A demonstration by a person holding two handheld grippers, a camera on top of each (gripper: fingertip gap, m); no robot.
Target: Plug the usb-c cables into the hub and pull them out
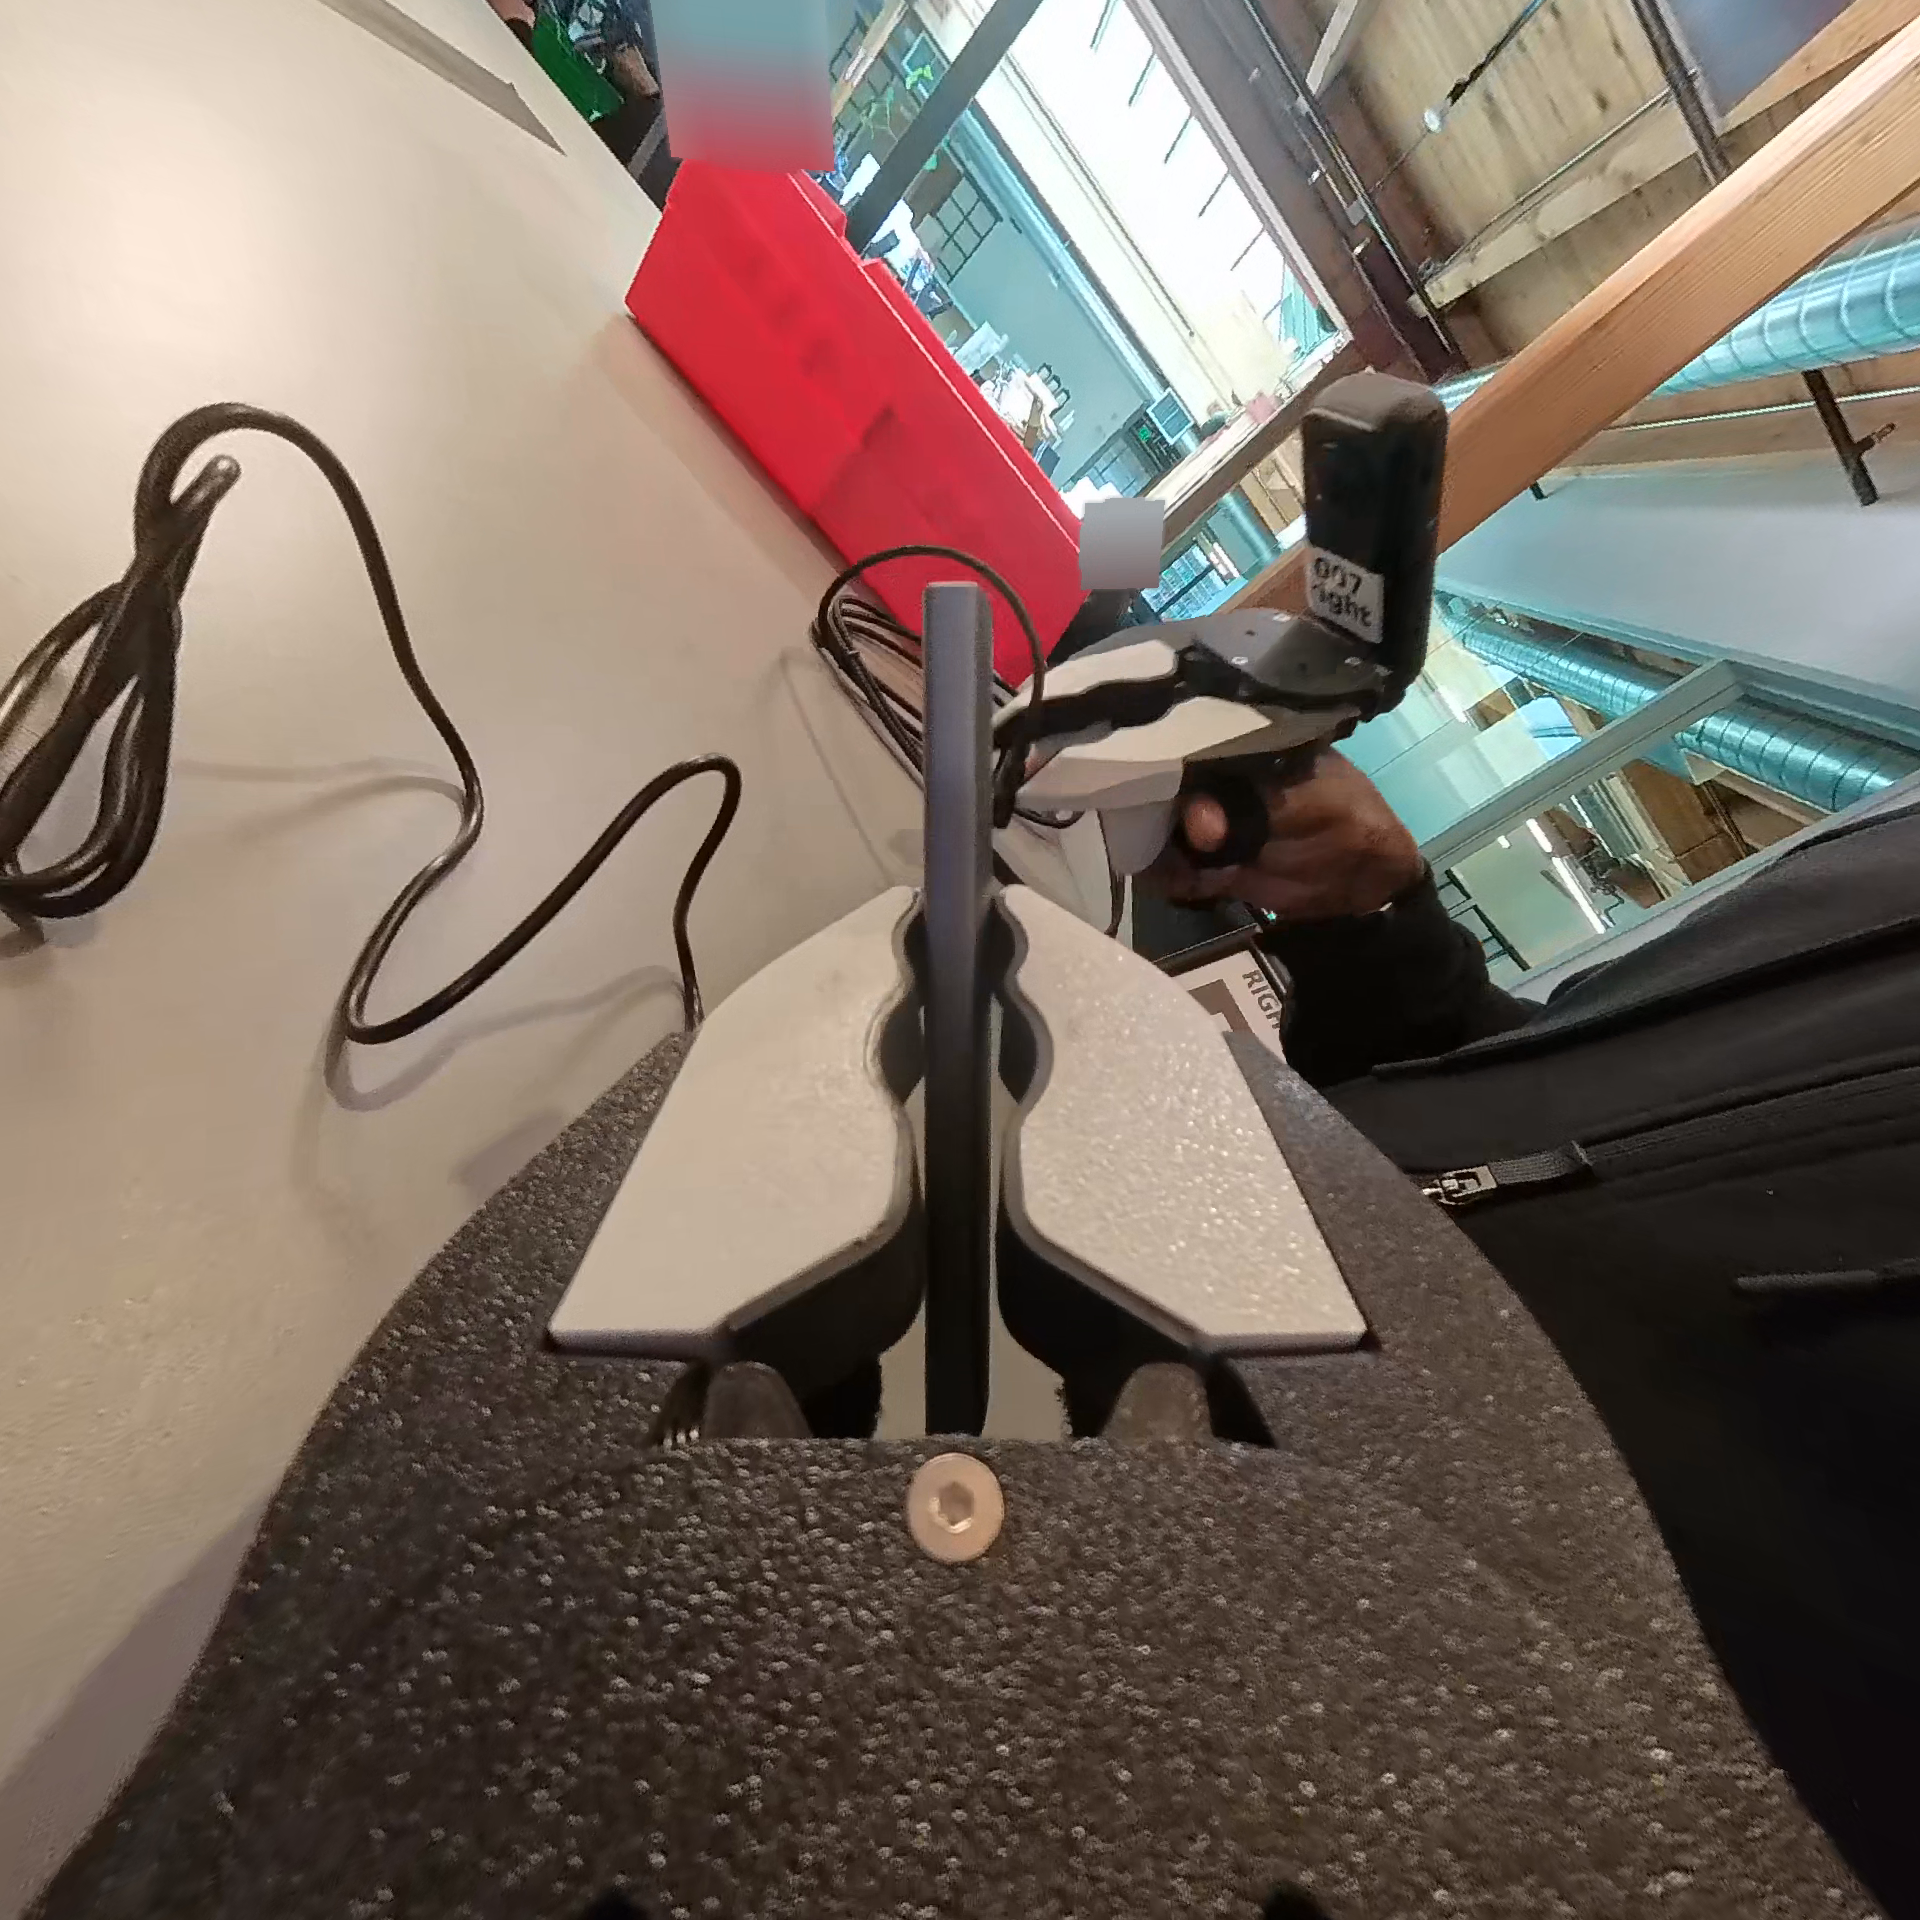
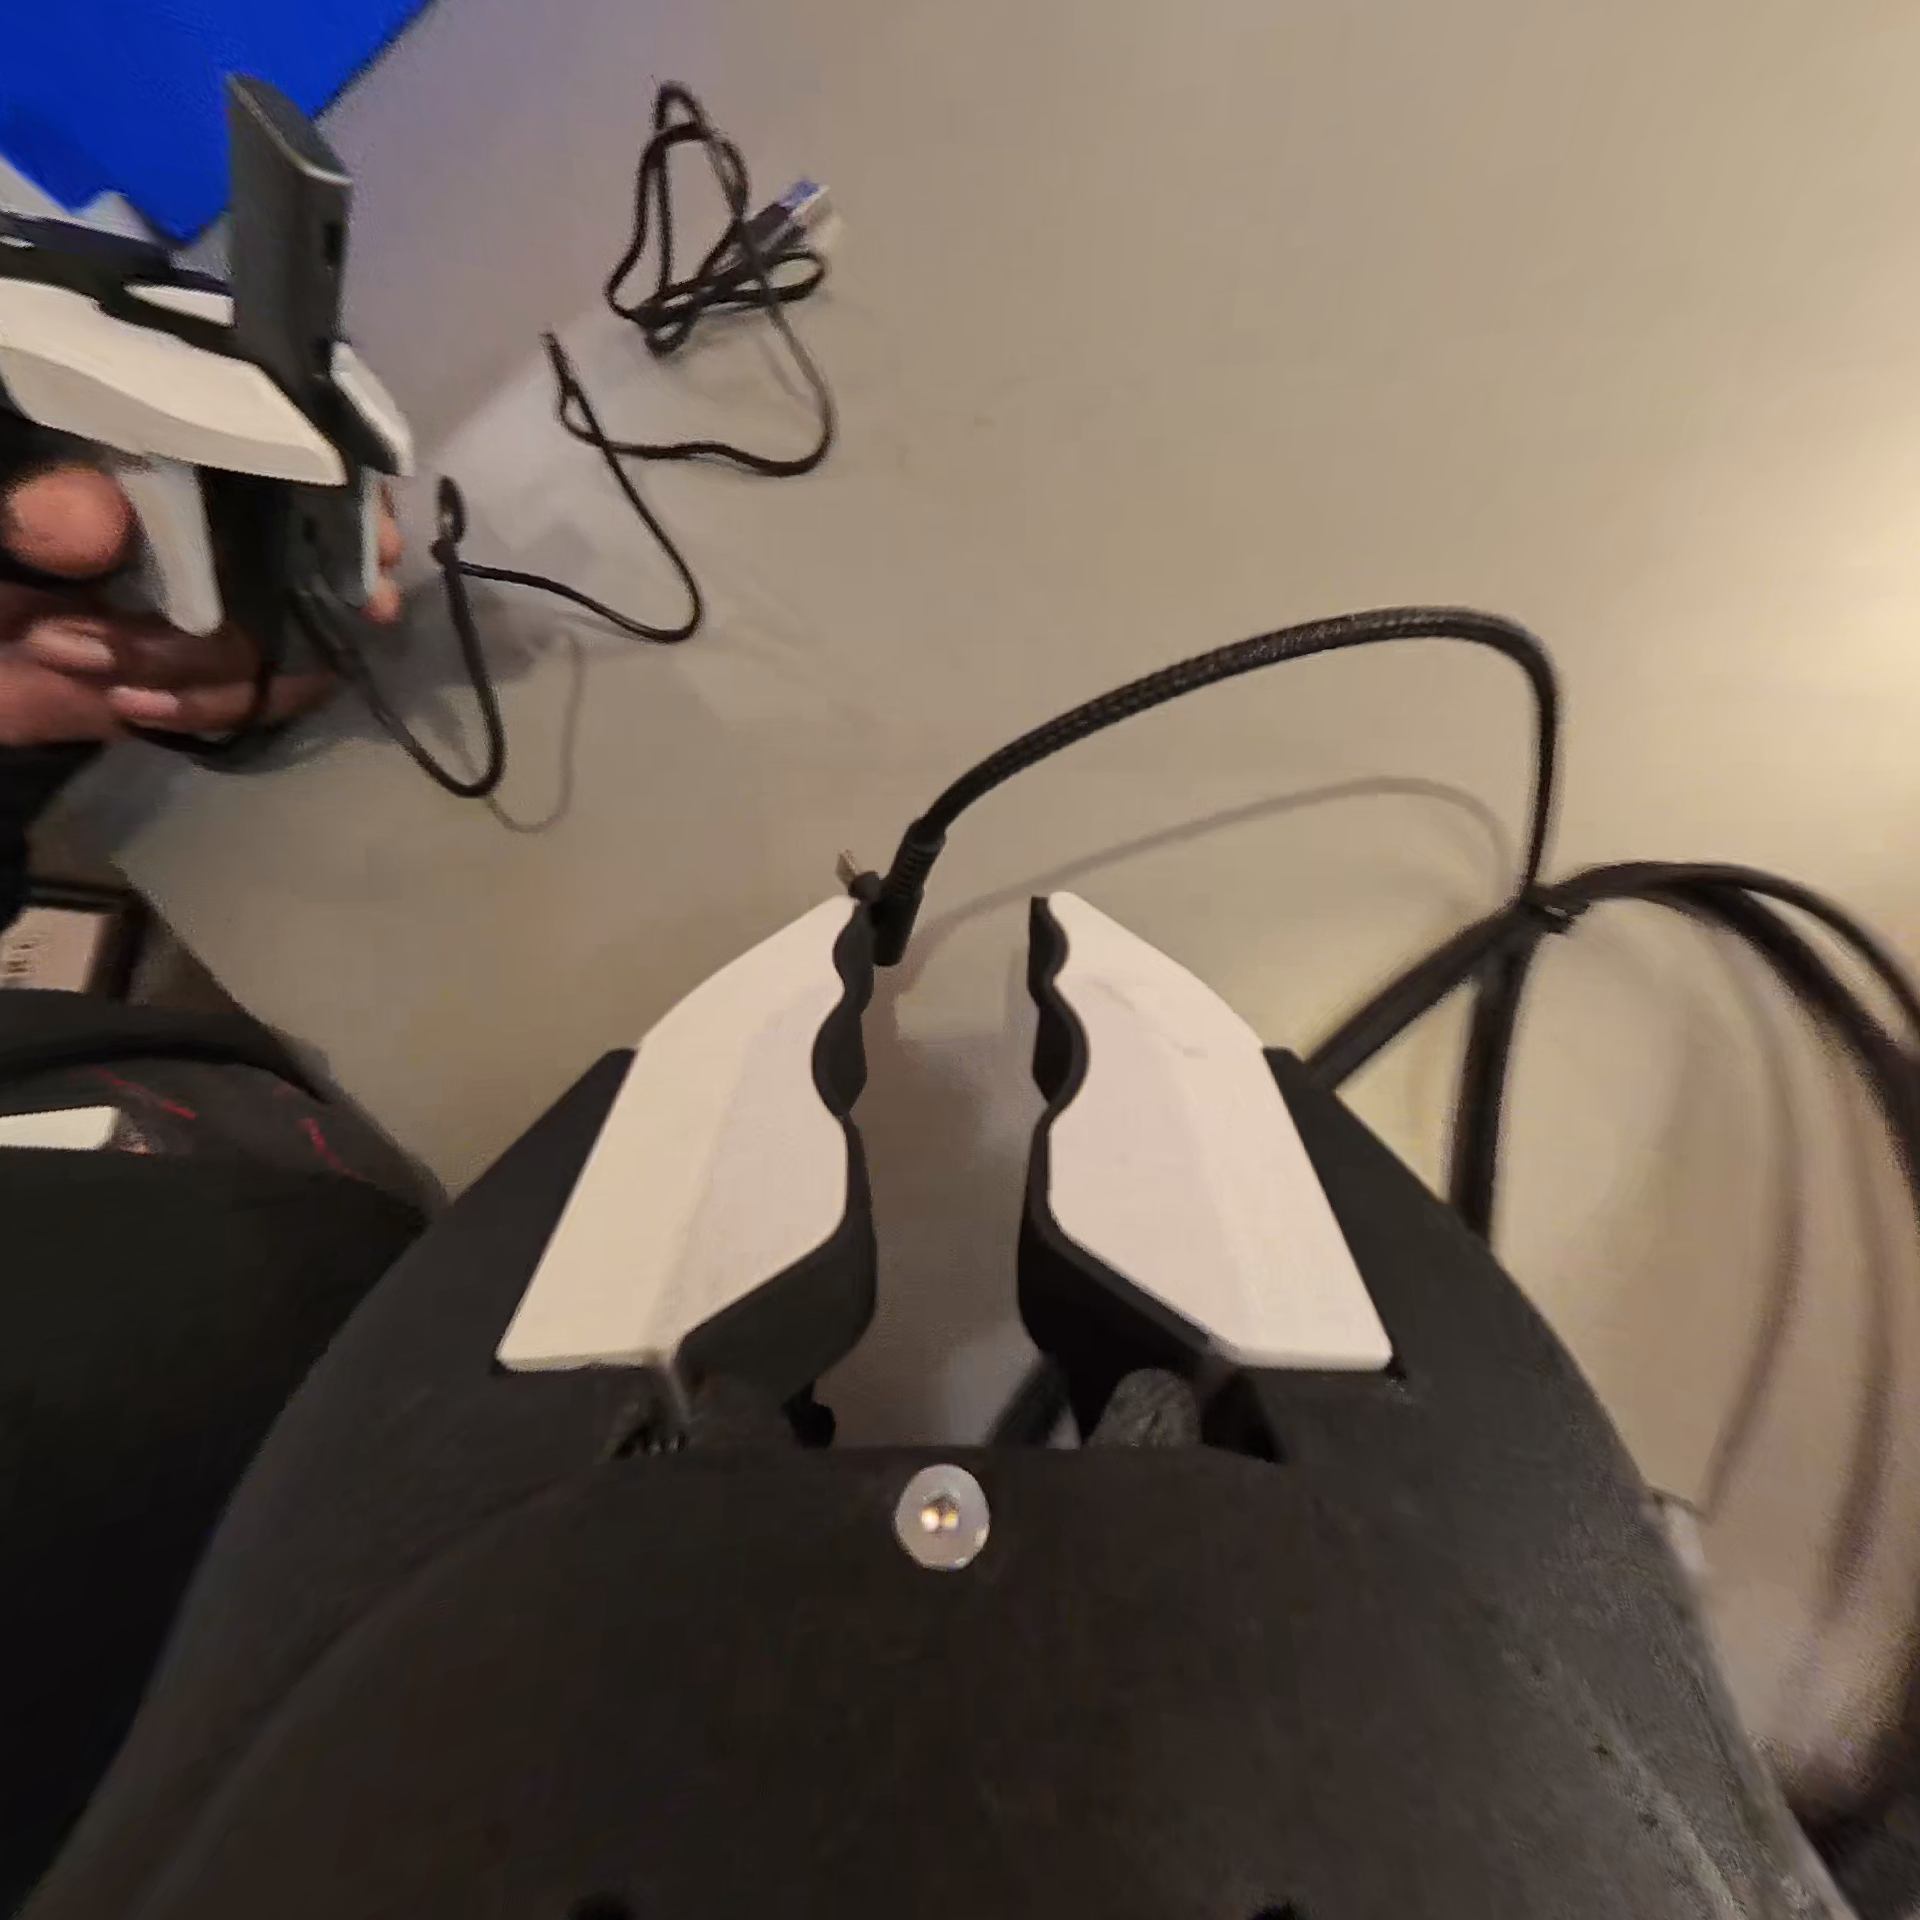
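Your left tool [image 1: 961,935] is squeezed tight on the thin, flat, dark grey hub [image 1: 956,790], which stands up on its edge above the pale table [image 1: 312,623]. The hub is hard and smooth, so it may slip or twist when you push a plug in. Hold it firmly near the middle.

Your right tool [image 2: 951,914] has its two fingers apart, with nothing held between them. The black braided cable [image 2: 1351,639] arches just past it, and its small plug end [image 2: 883,904] touches the tip of one finger [image 2: 847,956]. The cable is light and bendy, so pinch the stiff plug end, not the soft cord. More thin black cables [image 2: 717,270] lie farther off on the table.
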